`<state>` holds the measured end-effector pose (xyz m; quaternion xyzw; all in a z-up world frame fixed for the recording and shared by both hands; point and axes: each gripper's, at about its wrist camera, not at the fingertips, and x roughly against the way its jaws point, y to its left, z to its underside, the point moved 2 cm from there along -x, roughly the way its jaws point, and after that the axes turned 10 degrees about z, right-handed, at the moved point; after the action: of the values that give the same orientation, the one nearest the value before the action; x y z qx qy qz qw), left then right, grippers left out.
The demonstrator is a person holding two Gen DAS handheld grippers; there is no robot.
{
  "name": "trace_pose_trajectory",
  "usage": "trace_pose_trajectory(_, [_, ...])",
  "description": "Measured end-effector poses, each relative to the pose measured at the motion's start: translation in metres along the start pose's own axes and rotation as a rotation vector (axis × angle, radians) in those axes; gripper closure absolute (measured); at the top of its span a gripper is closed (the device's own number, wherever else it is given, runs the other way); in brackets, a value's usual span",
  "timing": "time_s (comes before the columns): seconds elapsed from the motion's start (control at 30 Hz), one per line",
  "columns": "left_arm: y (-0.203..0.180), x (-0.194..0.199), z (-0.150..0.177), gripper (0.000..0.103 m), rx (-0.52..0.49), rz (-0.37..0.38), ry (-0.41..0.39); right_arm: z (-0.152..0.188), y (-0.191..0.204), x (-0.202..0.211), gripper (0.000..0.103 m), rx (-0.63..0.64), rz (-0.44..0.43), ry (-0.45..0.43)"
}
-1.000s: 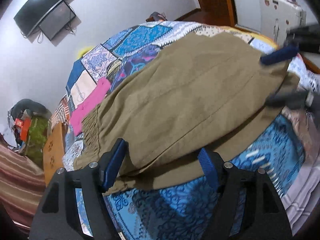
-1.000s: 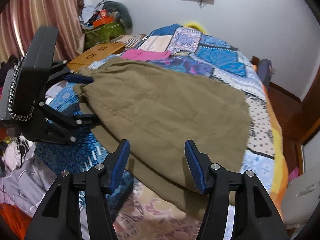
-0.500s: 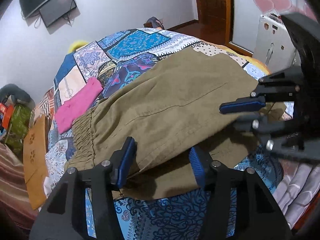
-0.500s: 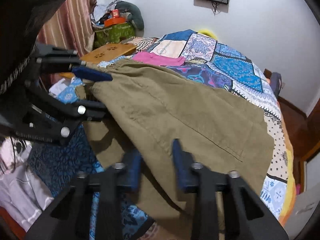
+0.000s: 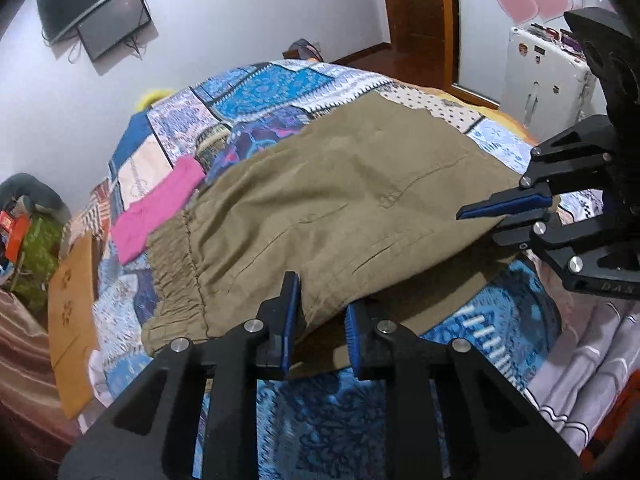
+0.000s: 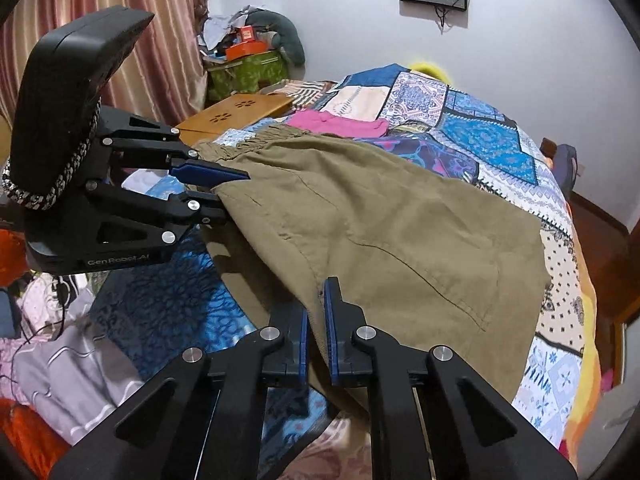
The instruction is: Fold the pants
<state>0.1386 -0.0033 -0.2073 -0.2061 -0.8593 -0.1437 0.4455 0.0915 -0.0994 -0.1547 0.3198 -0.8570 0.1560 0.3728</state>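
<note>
Olive-brown pants (image 5: pixel 328 208) lie spread across a patchwork bed, waistband to the left in the left wrist view; they also show in the right wrist view (image 6: pixel 400 232). My left gripper (image 5: pixel 318 320) has closed on the near fold edge by the waistband, with cloth between its blue pads. My right gripper (image 6: pixel 316 320) is shut on the same near edge further toward the leg end. Each gripper shows in the other's view, the right one (image 5: pixel 500 216) and the left one (image 6: pixel 212 188), holding the lifted edge.
A pink garment (image 5: pixel 156 208) lies beyond the waistband. A wooden lap tray (image 6: pixel 236 114) sits at the bed's side. Loose clothes (image 6: pixel 68 360) pile near the front. A wall screen (image 5: pixel 112 28), a wooden door (image 5: pixel 416 4) and a white cabinet (image 5: pixel 548 76) surround the bed.
Both grippers moved in to the pants' near edge and closed from wide open onto the cloth. The edge is now lifted slightly off the bed.
</note>
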Motion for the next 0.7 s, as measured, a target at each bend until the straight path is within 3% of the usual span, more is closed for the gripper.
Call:
trace_pose_trajectory(0.3, [-0.007, 0.004, 0.016, 0.080, 0.015, 0.061, 0.030, 0.008, -0.002, -0.002, 0.086, -0.029, -0.045, 0.086])
trace_pose_trajectory(0.43, [-0.005, 0.021, 0.016, 0.077, 0.000, 0.090, 0.004, 0.003, -0.009, 0.011, 0.076, -0.048, -0.060, 0.064])
trace_pose_trajectory(0.57, [0.007, 0.036, 0.011, 0.076, 0.065, 0.157, -0.034, -0.006, -0.023, 0.021, 0.072, -0.109, -0.081, 0.013])
trace_pose_trajectory(0.7, [0.026, 0.045, -0.001, 0.068, 0.171, 0.164, -0.089, -0.012, -0.033, 0.012, 0.071, -0.172, -0.061, 0.006])
